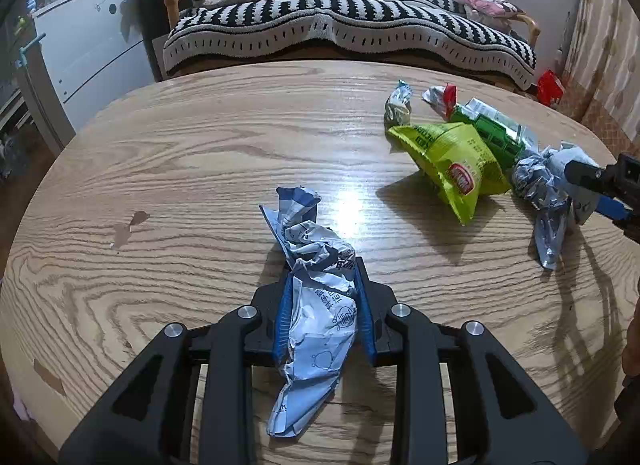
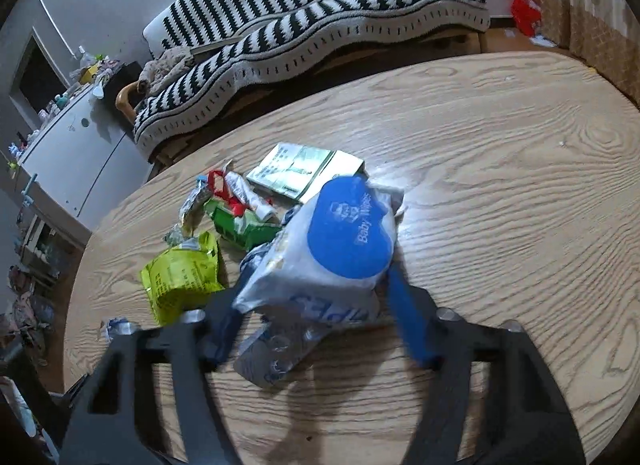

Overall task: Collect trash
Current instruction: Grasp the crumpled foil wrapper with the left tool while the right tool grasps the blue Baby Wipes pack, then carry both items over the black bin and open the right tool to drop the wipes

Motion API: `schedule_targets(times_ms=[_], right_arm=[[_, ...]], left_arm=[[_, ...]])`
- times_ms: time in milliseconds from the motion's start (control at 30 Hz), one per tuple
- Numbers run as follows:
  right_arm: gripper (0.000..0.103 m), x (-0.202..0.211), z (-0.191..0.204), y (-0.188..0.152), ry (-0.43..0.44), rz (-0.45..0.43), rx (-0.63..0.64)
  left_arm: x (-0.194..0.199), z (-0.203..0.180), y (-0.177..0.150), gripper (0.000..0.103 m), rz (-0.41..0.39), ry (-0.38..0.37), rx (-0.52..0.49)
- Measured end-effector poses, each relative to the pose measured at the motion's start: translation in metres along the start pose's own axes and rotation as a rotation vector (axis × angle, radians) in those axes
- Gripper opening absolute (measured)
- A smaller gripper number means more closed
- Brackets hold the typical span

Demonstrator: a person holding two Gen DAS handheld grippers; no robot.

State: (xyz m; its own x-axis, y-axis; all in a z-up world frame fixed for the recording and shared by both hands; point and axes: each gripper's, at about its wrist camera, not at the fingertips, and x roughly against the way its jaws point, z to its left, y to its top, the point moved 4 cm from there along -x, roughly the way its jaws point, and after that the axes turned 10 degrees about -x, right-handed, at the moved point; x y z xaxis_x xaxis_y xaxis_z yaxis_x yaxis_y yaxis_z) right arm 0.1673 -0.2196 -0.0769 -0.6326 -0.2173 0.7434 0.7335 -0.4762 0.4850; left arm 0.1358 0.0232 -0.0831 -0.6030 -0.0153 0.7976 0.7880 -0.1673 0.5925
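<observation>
Crumpled wrapper [image 1: 316,305] in left claw [image 1: 323,265] (pads pressing); lime bag [image 1: 452,157] beside.

Right tongs [image 2: 316,285] straddle baby-wipes pack [image 2: 340,241] on table [image 2: 500,185].

Both wrist views looked steeply down, close over the surface [image 1: 200,145], sharing the wrapper pile [image 1: 460,153] and far sofa [image 1: 360,25].

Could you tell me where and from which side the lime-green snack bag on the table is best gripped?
Grip the lime-green snack bag by its flat crimped end toward the camera, coming from the table's open side; that seam is thin and sticks out free, while other wrappers crowd its far side.
</observation>
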Motion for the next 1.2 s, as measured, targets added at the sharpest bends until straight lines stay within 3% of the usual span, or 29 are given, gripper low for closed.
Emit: schedule_targets(times_ms=[33, 167, 367, 567, 767, 1200], right_arm=[[0.048, 0.003, 0.0, 0.0, 0.001, -0.009, 0.005], [0.04, 0.02, 0.002, 0.0, 0.054, -0.028, 0.012], [0.035, 0.054, -0.004, 0.002, 0.085, -0.078, 0.037], [0.034, 0.09, -0.036, 0.001, 0.06, -0.106, 0.038], [0.034, 0.132, -0.101, 0.004, -0.01, -0.147, -0.008], [0.034, 0.254, -0.305, -0.025, -0.243, -0.291, -0.173]], left_arm=[[0.001, 0.001, 0.001, 0.027, -0.003, -0.001, 0.002], [0.009, 0.0, 0.005, 0.027, -0.023, -0.009, 0.008], [0.023, -0.011, 0.015, 0.027, -0.059, -0.027, 0.019], [0.04, -0.05, 0.027, 0.027, -0.097, -0.082, -0.007], [0.06, -0.123, 0.035, 0.027, -0.152, -0.173, -0.104], [0.107, -0.332, 0.023, 0.027, -0.19, -0.429, -0.357]])
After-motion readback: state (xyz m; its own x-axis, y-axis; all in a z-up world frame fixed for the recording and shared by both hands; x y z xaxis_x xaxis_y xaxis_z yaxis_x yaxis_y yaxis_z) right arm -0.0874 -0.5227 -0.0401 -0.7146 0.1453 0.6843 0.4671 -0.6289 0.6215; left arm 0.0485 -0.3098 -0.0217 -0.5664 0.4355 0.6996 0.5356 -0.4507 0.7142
